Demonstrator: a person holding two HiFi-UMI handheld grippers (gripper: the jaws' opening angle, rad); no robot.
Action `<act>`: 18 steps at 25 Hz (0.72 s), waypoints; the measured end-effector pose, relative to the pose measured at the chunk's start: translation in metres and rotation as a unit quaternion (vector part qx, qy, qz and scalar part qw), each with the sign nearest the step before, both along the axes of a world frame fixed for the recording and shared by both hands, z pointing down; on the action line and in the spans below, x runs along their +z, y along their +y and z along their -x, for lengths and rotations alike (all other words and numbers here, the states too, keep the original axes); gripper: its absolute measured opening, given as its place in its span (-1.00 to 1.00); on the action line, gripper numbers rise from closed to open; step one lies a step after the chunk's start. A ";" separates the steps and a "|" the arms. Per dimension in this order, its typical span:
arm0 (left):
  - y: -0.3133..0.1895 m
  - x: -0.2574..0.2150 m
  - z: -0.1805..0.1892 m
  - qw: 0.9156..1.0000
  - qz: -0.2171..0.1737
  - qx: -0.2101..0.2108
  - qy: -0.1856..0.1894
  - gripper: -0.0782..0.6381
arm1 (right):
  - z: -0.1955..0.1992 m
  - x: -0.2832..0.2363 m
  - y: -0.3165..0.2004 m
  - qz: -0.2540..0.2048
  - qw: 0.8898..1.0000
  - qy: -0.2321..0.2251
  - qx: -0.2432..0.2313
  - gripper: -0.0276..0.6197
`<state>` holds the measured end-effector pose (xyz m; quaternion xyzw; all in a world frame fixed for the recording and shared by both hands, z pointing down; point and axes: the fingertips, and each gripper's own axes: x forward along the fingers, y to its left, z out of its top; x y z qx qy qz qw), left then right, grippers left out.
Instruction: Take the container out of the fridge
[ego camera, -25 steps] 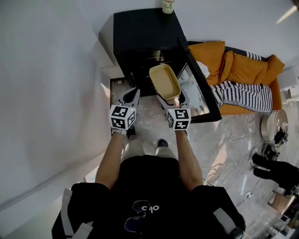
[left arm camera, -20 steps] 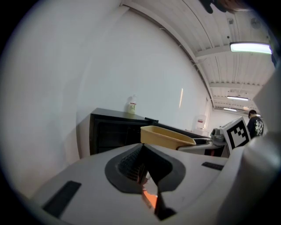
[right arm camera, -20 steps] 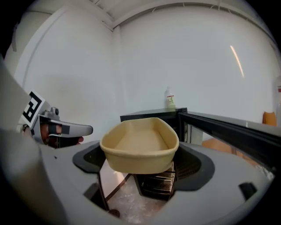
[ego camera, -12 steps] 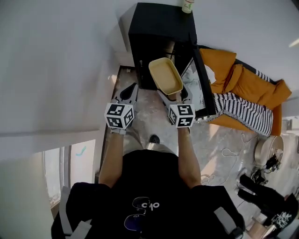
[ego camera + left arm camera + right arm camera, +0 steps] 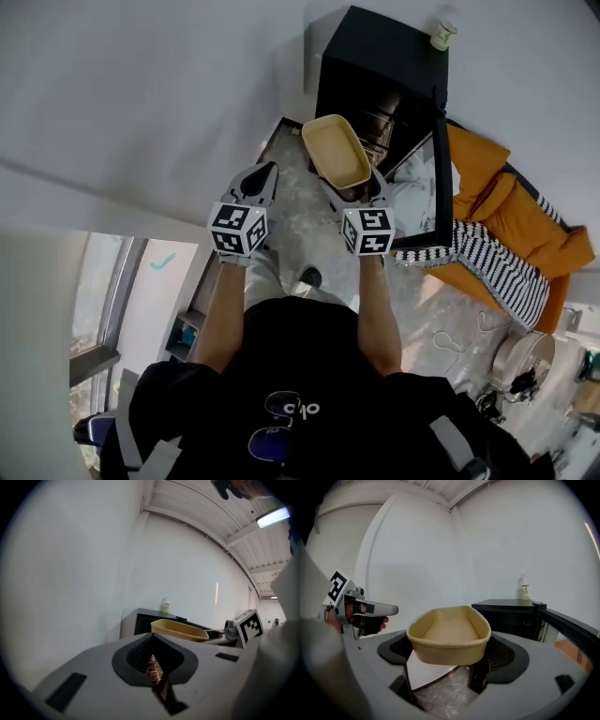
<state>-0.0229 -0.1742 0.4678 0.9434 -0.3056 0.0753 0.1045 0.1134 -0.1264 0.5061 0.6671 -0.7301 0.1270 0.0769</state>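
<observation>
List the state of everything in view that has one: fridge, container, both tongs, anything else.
fridge: open, door swung wide
bottle: upright on top of the fridge
container: empty, roughly level, outside the fridge
right tongs: shut on the container's near end
left tongs: shut, nothing between them

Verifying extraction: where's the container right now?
Head view, centre: the container is held in the right gripper, just in front of the open fridge, right of the left gripper.
</observation>
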 end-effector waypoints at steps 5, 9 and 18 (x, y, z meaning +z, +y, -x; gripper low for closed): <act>-0.006 0.000 0.050 0.999 -0.003 -0.050 -0.001 -0.78 | 0.040 -0.001 -0.022 0.000 0.999 -0.002 -0.050 0.60; -0.009 0.003 0.091 0.997 -0.006 -0.082 -0.004 -0.78 | 0.075 -0.001 -0.040 0.000 0.996 -0.001 -0.088 0.60; -0.025 0.000 0.145 0.992 -0.006 -0.129 0.004 -0.78 | 0.134 -0.005 -0.068 0.001 0.989 0.012 -0.146 0.60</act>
